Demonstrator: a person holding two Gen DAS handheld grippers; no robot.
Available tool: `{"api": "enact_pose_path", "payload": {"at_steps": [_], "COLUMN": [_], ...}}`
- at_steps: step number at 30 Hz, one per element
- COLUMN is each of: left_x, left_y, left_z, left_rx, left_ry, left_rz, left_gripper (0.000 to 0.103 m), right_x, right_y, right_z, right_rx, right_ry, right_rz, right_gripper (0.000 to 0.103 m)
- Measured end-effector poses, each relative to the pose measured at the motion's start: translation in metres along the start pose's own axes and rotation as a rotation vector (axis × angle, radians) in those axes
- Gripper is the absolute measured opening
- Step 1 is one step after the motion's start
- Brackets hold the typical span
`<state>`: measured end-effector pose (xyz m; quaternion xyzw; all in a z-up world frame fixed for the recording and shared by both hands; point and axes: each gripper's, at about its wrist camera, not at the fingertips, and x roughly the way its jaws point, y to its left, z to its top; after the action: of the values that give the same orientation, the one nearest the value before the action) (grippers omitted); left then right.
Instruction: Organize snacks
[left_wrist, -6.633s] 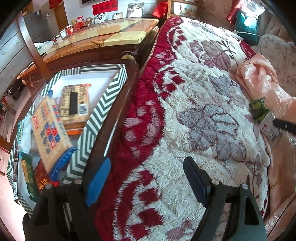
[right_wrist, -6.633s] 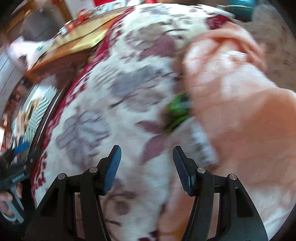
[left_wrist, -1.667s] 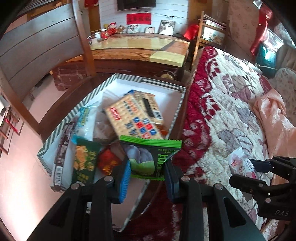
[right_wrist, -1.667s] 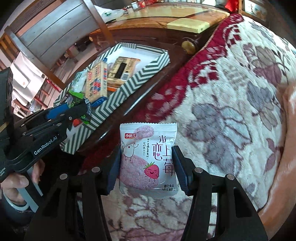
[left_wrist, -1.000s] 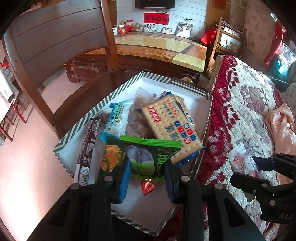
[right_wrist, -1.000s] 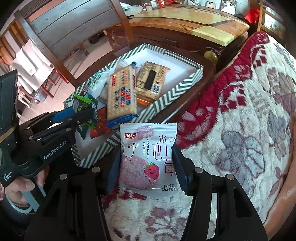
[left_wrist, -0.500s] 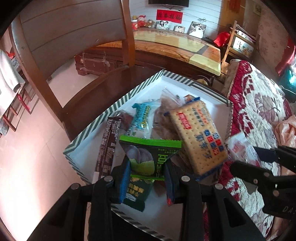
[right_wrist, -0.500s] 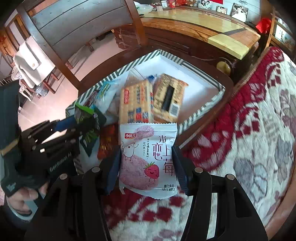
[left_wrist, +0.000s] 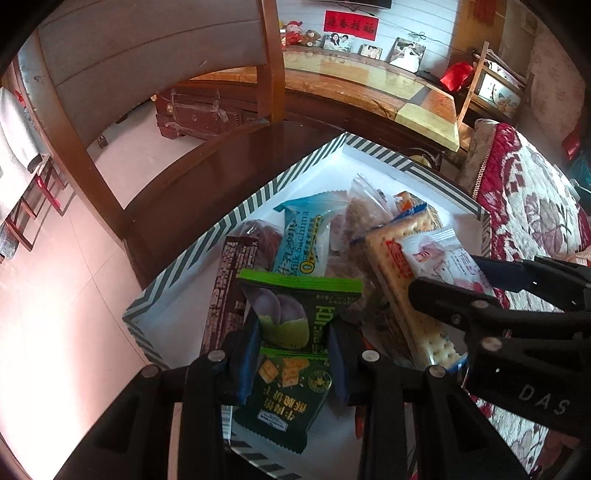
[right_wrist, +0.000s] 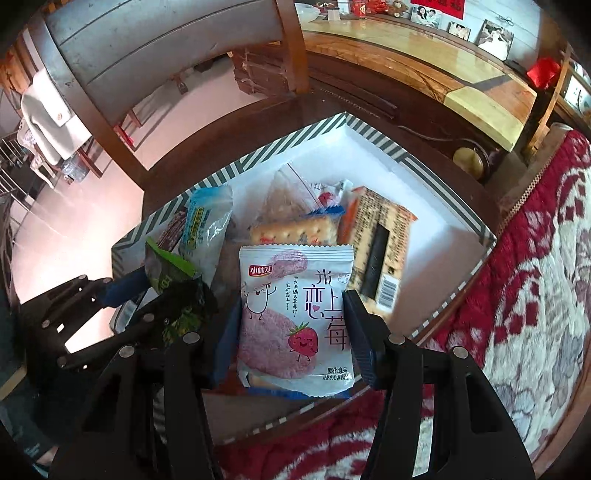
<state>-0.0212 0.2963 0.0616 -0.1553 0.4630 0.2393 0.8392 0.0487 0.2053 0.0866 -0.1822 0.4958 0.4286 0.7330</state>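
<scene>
My left gripper (left_wrist: 291, 343) is shut on a green snack packet (left_wrist: 295, 310) and holds it over the near end of the striped box (left_wrist: 280, 188). My right gripper (right_wrist: 291, 328) is shut on a white strawberry snack packet (right_wrist: 295, 310) above the same striped box (right_wrist: 373, 136). Each gripper shows in the other's view: the right gripper (left_wrist: 476, 280) with its pale packet at the right, the left gripper (right_wrist: 147, 291) with its green packet at the left. Several snacks lie in the box: a cracker pack (left_wrist: 402, 295), a blue Sachima packet (left_wrist: 303, 240), a dark bar (left_wrist: 229, 295), a green biscuit packet (left_wrist: 284, 391).
The box rests on a dark wooden chair seat (left_wrist: 192, 177) with a tall chair back (left_wrist: 140, 62) behind it. A red and white floral blanket (right_wrist: 524, 295) lies to the right. A wooden cabinet (left_wrist: 369, 85) stands at the back. Pink floor tiles (left_wrist: 55, 295) are on the left.
Both grippers, each with its packet, have moved left from the blanket side to over the box. The right gripper's packet now hangs above the cracker pack.
</scene>
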Motion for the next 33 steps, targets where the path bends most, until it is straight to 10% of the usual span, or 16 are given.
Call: {"api": "enact_pose_path", "payload": {"at_steps": [17,21,33], "left_x": [-0.007,-0.03,-0.091], "left_y": [-0.004,-0.014,-0.059], "left_z": [-0.003,-0.012,-0.044], "left_rx": [-0.003,0.029,0.142], "left_ry": [-0.023,-0.105,-0.25], "left_rz": [0.029,0.034,-0.023], "left_gripper": [0.073,0.092,0.103], "right_x": [-0.017,-0.038,-0.093], "right_y": [-0.011,-0.023,-0.061], "right_z": [-0.007,-0.031,-0.125], "right_rx": [0.103,0.131,0.238], "right_ry": [-0.084,-0.128,-0.195], "right_rz": [0.098,0.076,0.007], "right_gripper": [0.062,0.062,0.063]}}
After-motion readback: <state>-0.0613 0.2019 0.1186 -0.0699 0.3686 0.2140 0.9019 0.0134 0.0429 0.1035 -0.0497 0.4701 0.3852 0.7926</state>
